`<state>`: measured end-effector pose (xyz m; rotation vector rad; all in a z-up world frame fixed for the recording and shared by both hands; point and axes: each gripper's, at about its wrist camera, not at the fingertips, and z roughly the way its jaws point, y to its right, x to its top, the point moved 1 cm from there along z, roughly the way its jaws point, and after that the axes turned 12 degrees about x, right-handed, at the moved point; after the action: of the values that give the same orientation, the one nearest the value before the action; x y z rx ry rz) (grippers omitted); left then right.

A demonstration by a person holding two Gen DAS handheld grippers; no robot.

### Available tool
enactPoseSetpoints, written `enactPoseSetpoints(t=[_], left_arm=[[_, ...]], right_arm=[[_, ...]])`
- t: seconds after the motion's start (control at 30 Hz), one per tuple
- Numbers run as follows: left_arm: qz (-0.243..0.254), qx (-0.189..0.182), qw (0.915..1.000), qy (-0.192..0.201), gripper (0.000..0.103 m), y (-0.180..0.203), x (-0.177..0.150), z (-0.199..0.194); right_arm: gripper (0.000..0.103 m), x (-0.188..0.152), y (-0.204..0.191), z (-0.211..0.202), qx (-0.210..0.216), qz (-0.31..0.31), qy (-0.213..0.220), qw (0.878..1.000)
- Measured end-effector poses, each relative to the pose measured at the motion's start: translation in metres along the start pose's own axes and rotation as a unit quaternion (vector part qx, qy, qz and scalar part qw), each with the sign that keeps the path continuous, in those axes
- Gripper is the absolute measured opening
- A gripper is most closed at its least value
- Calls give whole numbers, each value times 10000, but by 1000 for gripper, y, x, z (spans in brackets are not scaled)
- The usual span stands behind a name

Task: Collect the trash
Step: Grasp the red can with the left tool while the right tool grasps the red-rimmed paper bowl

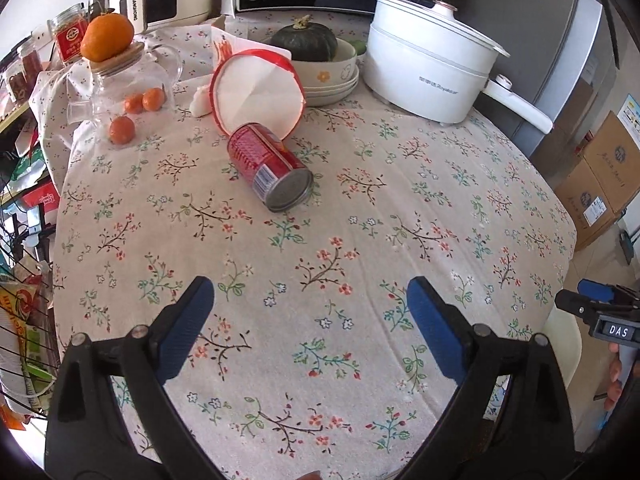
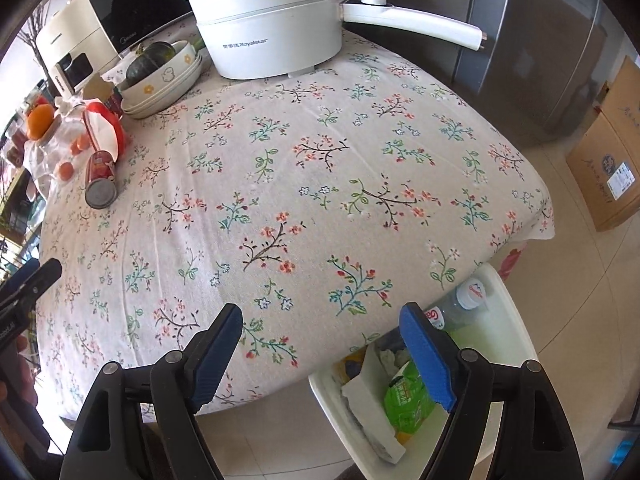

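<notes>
— Holding anything in your left gripper [image 1: 310, 308]?
— No. Its jaws were spread wide and empty over the floral-clothed counter [image 1: 400, 200]; the red cylindrical tin can [image 1: 270, 168] lay on its side beyond them, touching a red-rimmed white paper cup [image 1: 256, 94].
— And your right gripper [image 2: 322, 320]?
— Equally wide and empty, above the counter edge and the white plastic bin [image 2: 516, 332] of trash.

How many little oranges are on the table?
4 that I can see: one big orange sits on the glass jar's lid, two small oranges lie by the jar, and one lies nearer the front. More may hide behind.
</notes>
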<state>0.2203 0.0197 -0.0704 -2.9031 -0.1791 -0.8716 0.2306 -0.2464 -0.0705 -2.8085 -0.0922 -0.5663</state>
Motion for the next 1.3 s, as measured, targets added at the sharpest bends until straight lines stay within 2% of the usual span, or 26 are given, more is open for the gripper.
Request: enactPoseSetpoints(t=[0.13,0.37,0.47,0.67,0.8,1.03,1.3], left_arm=[[-453,66,9989,-42,97,-23,22,21],[-771,-7,9970,73,95,-29,46,54],[-818,-101,9966,52,89,-23,53,70],[-843,4,9964,30,81,-12,62,94],[-952,-88,9954,-71,62,-12,62,104],[-836,-79,9964,98,55,-21,54,77],[-944,-1,9953,194,53,-70,33,17]], right_arm=[[83,16,-16,13,13,-143,-20,9999],[83,37,-35,33,110,-266,-61,9996],[83,40,-38,41,48,-356,-119,9993],[83,41,-29,50,-139,-479,-193,9986],[83,41,-19,53,-201,-455,-252,9984],[83,40,-21,47,-165,-417,-205,9988],[83,44,-66,48,96,-648,-73,9978]])
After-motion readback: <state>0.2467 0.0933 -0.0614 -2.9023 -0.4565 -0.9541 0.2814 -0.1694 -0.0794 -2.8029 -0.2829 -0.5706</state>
